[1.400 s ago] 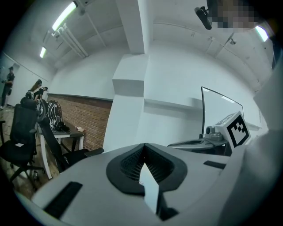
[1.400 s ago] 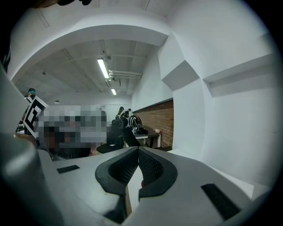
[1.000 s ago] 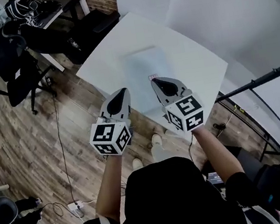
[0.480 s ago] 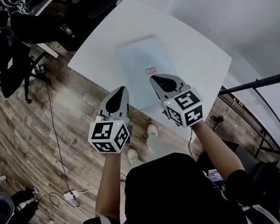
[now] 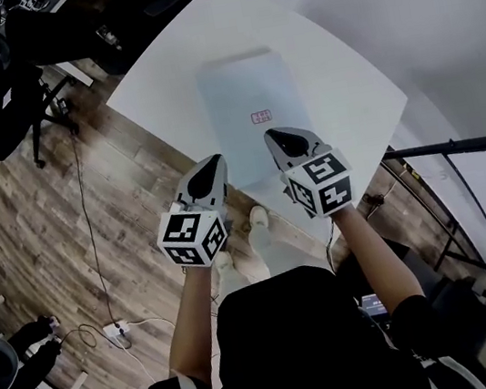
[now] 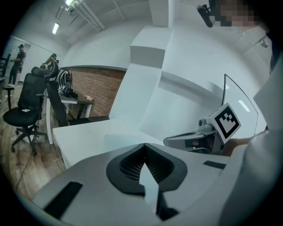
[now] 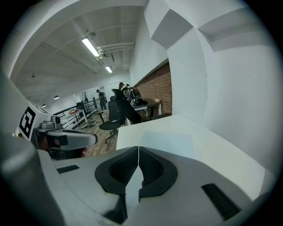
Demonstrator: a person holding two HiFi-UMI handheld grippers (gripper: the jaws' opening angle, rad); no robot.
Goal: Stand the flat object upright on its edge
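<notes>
Jaws shut, empty, on left gripper (image 5: 212,161) and right gripper (image 5: 273,136), which partly hides flat object (image 5: 243,96).

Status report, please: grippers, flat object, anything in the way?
Grippers: left gripper shut, empty; right gripper shut, empty. The flat object lies flat on the white table, not yet upright. Nothing seen in the way.

Ceiling strip lights (image 7: 90,46) are shining evenly beyond the white table (image 5: 335,81), casting only soft shadows; both gripper views are bending and darkening toward their rims.
</notes>
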